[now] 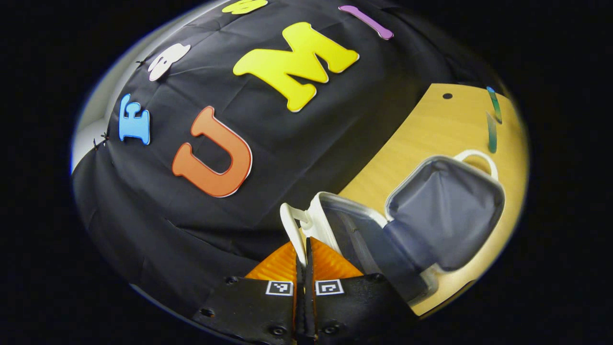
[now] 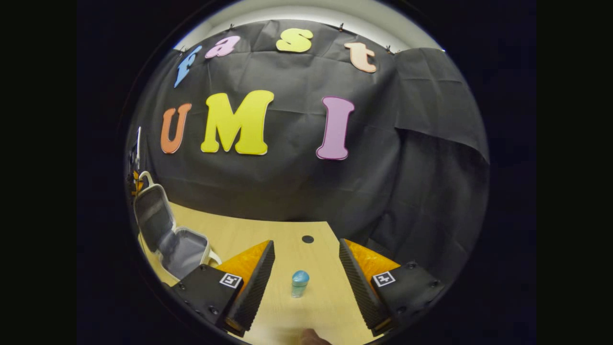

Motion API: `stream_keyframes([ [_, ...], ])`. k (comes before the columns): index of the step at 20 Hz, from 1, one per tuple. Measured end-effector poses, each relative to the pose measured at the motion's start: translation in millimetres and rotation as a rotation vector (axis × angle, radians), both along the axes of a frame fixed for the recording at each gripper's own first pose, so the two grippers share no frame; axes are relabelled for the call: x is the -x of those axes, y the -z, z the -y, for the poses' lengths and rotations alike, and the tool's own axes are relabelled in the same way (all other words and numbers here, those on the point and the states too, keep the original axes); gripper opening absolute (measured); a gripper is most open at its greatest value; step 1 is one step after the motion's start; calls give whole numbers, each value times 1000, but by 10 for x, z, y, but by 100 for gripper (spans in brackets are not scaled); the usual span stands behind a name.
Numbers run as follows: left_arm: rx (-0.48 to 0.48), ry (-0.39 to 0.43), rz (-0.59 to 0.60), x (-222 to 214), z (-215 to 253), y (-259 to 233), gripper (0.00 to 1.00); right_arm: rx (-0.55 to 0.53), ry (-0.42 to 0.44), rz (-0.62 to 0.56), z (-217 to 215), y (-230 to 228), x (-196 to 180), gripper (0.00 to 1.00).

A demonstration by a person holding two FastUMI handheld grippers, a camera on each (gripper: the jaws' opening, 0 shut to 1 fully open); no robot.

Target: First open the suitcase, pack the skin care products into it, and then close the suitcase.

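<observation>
Left tongs (image 1: 305, 256) seemingly pinch suitcase (image 1: 431, 225) handle (image 1: 293, 225); right tongs (image 2: 306, 268) released around bottle (image 2: 300, 283)

Black cloth wall (image 2: 297, 191) (creased); light wooden table (image 2: 287, 230) below.

the bench (image 2: 268, 230) is pale wood with a small dark round hole (image 2: 308, 238) in its top, toward 12 o'clock in the right gripper view. on it, out at 9 o'clock, lies the open suitcase (image 2: 184, 249) (lid tipped up, grey lining showing). a small bottle (image 2: 300, 283) with a rounded blue cap stands upright at 6 o'clock, well apart from the case.
</observation>
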State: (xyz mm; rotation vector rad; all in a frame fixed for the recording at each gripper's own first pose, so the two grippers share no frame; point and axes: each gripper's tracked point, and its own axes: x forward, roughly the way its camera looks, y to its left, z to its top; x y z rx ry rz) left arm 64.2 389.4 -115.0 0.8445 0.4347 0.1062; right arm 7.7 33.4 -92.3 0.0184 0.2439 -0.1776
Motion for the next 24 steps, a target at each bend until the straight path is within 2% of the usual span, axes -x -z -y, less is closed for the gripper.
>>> stream_keyframes([
  [2, 11, -29, -14, 39, -301, 208, 3, 12, 4, -14, -95, 38, 10, 80],
  [5, 91, -86, -48, 29, -751, 597, 3, 30, 4, -34, -219, 85, 19, 80],
  [8, 164, -103, -105, 65, -1068, 1026, 3, 63, -2, -65, -321, 162, 41, 80],
  [13, 298, -143, -237, 166, -1367, 1782, 3, 99, -6, -85, -416, 174, 81, 80],
  [15, 339, -143, -254, 168, -1382, 1982, 3, 131, 21, -74, -360, 142, 109, 81],
  [17, 369, -132, -245, 105, -1374, 2062, 3, 138, 21, -71, -342, 130, 173, 81],
  [18, 372, -125, -244, 95, -1365, 2076, 7, 143, 26, -77, -302, 156, 209, 81],
  [19, 372, -119, -243, 86, -1370, 2086, 4, 142, 28, -82, -285, 166, 233, 80],
  [22, 381, -132, -243, 118, -1401, 2079, 10, 129, 43, -68, -207, 152, 289, 81],
  [23, 383, -150, -233, 146, -1427, 2076, 27, 131, 43, -69, -179, 169, 305, 82],
  [24, 396, -172, -216, 198, -1451, 2021, 19, 130, 45, -70, -133, 178, 329, 81],
])
